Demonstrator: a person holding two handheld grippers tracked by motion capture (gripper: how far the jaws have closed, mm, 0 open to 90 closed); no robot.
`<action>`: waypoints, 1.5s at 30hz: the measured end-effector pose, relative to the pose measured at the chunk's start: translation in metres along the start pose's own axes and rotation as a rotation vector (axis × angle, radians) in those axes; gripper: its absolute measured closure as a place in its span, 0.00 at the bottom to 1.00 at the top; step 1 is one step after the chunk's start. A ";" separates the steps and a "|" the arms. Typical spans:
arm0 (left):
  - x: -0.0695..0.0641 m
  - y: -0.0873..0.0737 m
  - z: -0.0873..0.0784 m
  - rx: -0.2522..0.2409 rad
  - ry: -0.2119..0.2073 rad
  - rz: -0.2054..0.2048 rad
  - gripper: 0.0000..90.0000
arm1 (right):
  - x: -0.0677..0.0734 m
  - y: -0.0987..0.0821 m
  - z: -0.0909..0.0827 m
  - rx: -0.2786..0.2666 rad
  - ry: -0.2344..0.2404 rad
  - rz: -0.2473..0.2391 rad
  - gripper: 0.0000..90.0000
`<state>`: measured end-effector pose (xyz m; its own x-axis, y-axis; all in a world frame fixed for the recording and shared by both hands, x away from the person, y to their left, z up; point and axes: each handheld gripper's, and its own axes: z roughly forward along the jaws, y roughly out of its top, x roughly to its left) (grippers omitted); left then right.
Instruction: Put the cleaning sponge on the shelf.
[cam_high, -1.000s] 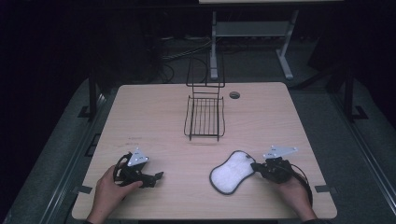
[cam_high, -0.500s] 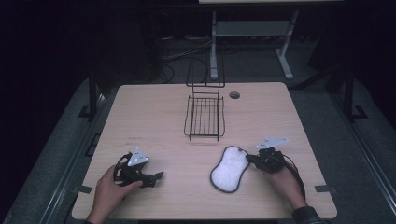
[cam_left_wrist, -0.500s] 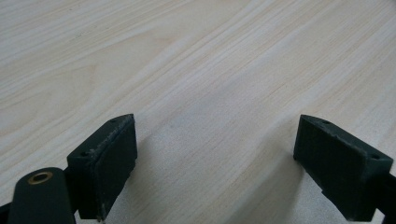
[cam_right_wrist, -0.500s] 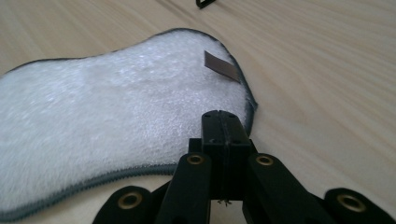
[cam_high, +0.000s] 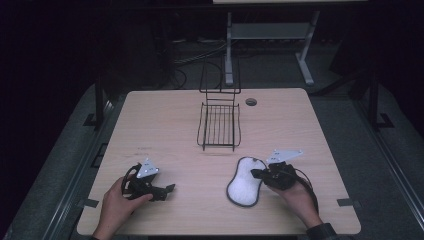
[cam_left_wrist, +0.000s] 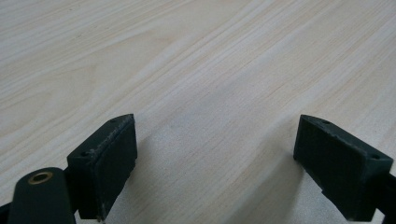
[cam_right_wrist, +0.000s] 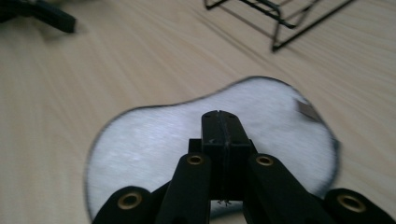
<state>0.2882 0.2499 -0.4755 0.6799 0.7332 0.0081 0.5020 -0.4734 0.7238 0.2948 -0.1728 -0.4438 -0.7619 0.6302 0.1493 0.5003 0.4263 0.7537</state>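
Light wood table (cam_high: 165, 120): a white dark-rimmed pad (cam_high: 245, 181) is laid flat near the front edge, right of centre, with a black wire rack (cam_high: 218, 125) toward the back edge. The right gripper (cam_right_wrist: 219, 126) is held over the pad, jaws pressed together on nothing. The left gripper (cam_left_wrist: 212, 154) is rested near the front-left corner, jaws spread wide, empty.
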 end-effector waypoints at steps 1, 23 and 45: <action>0.000 0.000 0.000 0.000 0.000 0.000 0.14 | 0.008 0.002 0.004 0.006 0.021 -0.018 0.99; 0.000 0.000 0.000 0.000 0.000 0.000 0.14 | 0.045 0.004 0.035 0.089 0.118 -0.094 0.99; 0.000 0.000 0.000 0.000 0.000 0.000 0.14 | 0.030 -0.014 0.008 0.100 0.080 -0.037 0.99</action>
<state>0.2882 0.2499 -0.4755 0.6801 0.7331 0.0085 0.5017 -0.4738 0.7237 0.2681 -0.1546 -0.4554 -0.8089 0.5608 0.1767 0.5070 0.5130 0.6927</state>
